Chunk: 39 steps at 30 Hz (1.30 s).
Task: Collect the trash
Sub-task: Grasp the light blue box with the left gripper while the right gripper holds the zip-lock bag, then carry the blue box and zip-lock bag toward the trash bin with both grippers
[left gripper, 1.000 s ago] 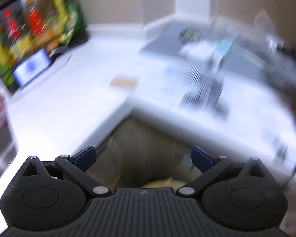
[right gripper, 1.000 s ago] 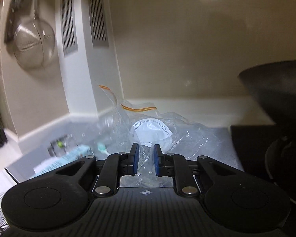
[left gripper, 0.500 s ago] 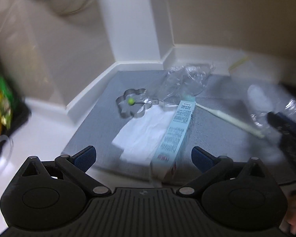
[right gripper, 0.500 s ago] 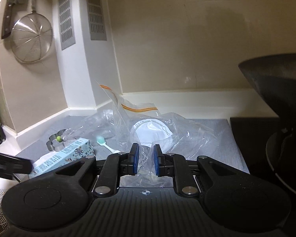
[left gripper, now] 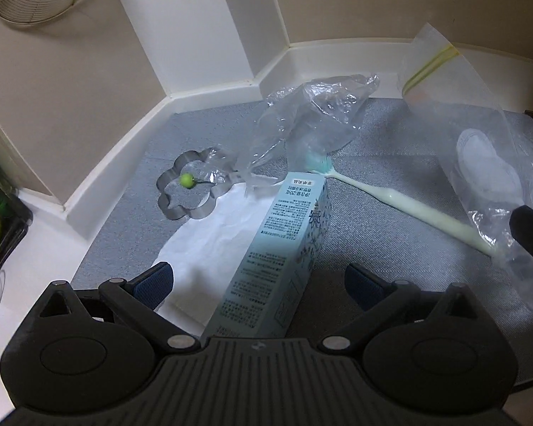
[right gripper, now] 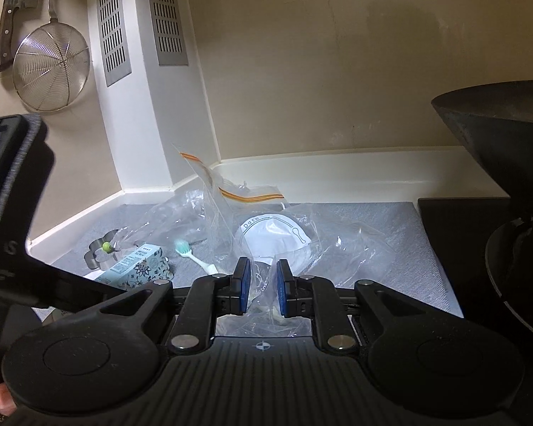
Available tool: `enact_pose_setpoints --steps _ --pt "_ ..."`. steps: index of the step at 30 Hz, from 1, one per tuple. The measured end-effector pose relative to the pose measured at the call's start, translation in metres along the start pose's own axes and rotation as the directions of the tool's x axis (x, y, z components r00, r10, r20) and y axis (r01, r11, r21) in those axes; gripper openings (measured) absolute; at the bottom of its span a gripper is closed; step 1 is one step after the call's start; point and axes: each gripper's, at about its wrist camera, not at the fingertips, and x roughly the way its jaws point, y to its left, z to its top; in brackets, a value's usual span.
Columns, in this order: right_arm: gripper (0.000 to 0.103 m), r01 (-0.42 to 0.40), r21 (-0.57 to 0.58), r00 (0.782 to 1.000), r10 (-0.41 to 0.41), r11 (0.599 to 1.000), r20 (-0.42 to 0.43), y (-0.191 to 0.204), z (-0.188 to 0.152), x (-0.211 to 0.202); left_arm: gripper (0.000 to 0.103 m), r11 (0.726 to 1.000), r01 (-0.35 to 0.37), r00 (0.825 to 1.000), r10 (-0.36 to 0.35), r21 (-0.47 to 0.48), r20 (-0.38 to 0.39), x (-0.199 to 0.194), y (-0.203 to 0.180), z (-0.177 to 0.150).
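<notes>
A light-blue carton (left gripper: 277, 248) lies on the grey mat (left gripper: 391, 248) between the jaws of my open left gripper (left gripper: 259, 280), not touching them. Under it lies white paper (left gripper: 209, 234). A toothbrush (left gripper: 391, 198), crumpled clear plastic (left gripper: 312, 113) and a metal flower ring (left gripper: 186, 188) lie beyond. My right gripper (right gripper: 261, 285) is shut on a clear zip bag (right gripper: 266, 234) that holds a white lid (right gripper: 273, 230); the bag also shows in the left wrist view (left gripper: 479, 142). The carton (right gripper: 135, 266) also shows in the right wrist view.
A black wok (right gripper: 497, 117) stands on the stove at the right. A wire strainer (right gripper: 49, 67) hangs on the wall. The walls meet in a corner behind the mat (right gripper: 373, 220). The left gripper's body (right gripper: 10, 213) fills the left side.
My left gripper has swung from the white counter to the grey mat and come down over the carton. My right gripper has stayed put, still holding the zip bag.
</notes>
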Motion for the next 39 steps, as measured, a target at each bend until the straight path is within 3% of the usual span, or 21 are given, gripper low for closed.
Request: enact_pose_setpoints --steps 2,3,4,6,9,19,24,30,39 --pt "0.017 -0.001 -0.002 1.0 0.001 1.0 -0.002 0.001 0.0 0.0 0.086 1.0 -0.02 1.0 0.02 -0.006 0.015 -0.002 0.0 0.0" --pt "0.017 -0.001 -0.003 1.0 0.001 1.0 0.0 0.001 0.0 0.0 0.065 1.0 -0.024 1.0 0.024 -0.005 0.01 -0.001 0.0 -0.001" --pt "0.017 -0.001 -0.003 1.0 0.001 1.0 0.001 0.001 0.0 0.0 0.055 1.0 -0.012 1.0 0.012 -0.003 -0.005 -0.001 0.0 0.0" --pt "0.017 -0.001 -0.005 1.0 0.001 1.0 0.003 0.001 0.0 0.0 0.05 1.0 -0.019 1.0 0.019 -0.014 0.007 -0.003 0.002 -0.001" --pt "0.017 -0.004 -0.006 1.0 0.004 1.0 0.0 0.001 0.0 0.001 0.03 0.999 -0.034 0.999 0.034 0.004 0.034 -0.012 0.002 -0.002" --pt "0.017 -0.009 0.007 0.999 0.009 1.0 0.049 0.0 0.0 -0.003 0.03 0.995 0.048 0.994 -0.039 -0.093 0.098 -0.073 0.033 -0.026" --pt "0.017 -0.018 -0.005 0.996 0.019 1.0 0.082 0.002 -0.001 -0.007 0.03 0.999 0.004 0.991 0.003 -0.054 0.136 -0.109 0.039 -0.06" --pt "0.017 -0.028 -0.01 0.996 0.028 1.0 0.089 0.001 -0.002 -0.009 0.03 0.997 0.015 0.99 -0.005 -0.069 0.141 -0.147 0.052 -0.104" --pt "0.017 -0.044 -0.033 0.992 0.047 0.998 0.114 -0.004 -0.006 -0.016 0.03 0.984 -0.029 0.993 0.049 -0.174 0.111 -0.196 0.085 -0.168"
